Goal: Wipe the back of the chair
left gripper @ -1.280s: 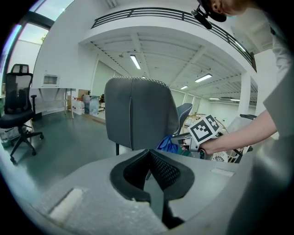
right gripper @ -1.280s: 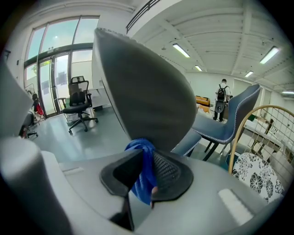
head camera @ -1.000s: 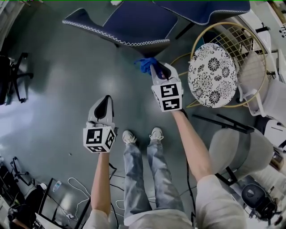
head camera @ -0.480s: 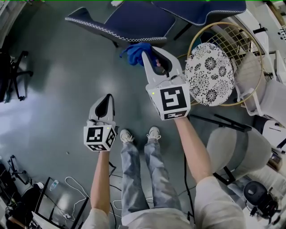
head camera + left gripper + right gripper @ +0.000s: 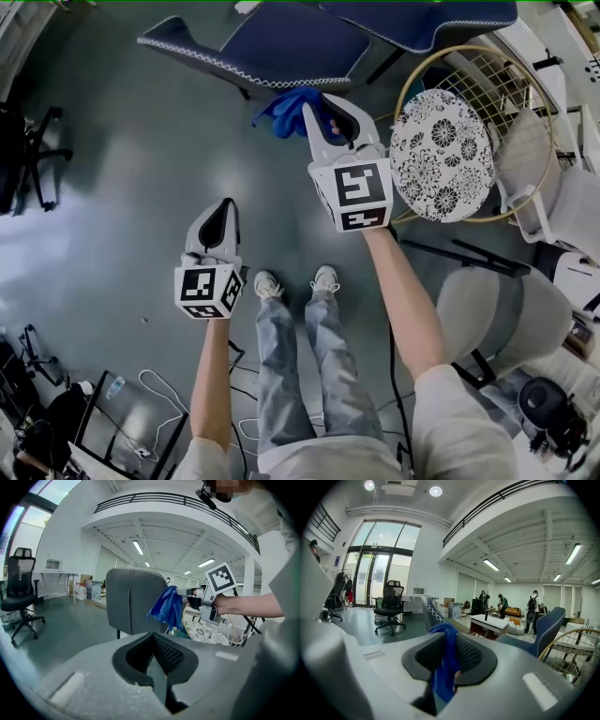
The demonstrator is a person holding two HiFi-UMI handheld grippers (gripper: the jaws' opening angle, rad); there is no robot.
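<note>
A dark blue chair (image 5: 272,47) with white zigzag stitching on its edge stands ahead of me; its grey back (image 5: 133,602) faces the left gripper view. My right gripper (image 5: 330,111) is shut on a blue cloth (image 5: 289,111), which hangs beside the chair's back edge (image 5: 433,613). The cloth (image 5: 168,607) dangles in front of the chair back in the left gripper view and fills the right jaws (image 5: 444,667). My left gripper (image 5: 221,217) is lower and to the left, shut and holding nothing, well short of the chair.
A gold wire chair (image 5: 497,112) with a black-and-white floral cushion (image 5: 442,155) stands to the right. A grey chair (image 5: 502,314) is at lower right. A second blue chair (image 5: 422,19) is behind. A black office chair (image 5: 23,159) sits at far left. Cables (image 5: 155,412) lie on the floor.
My right gripper rose toward the camera with the cloth, off the chair's near edge, and has now dropped back a little. The left gripper stayed put.
</note>
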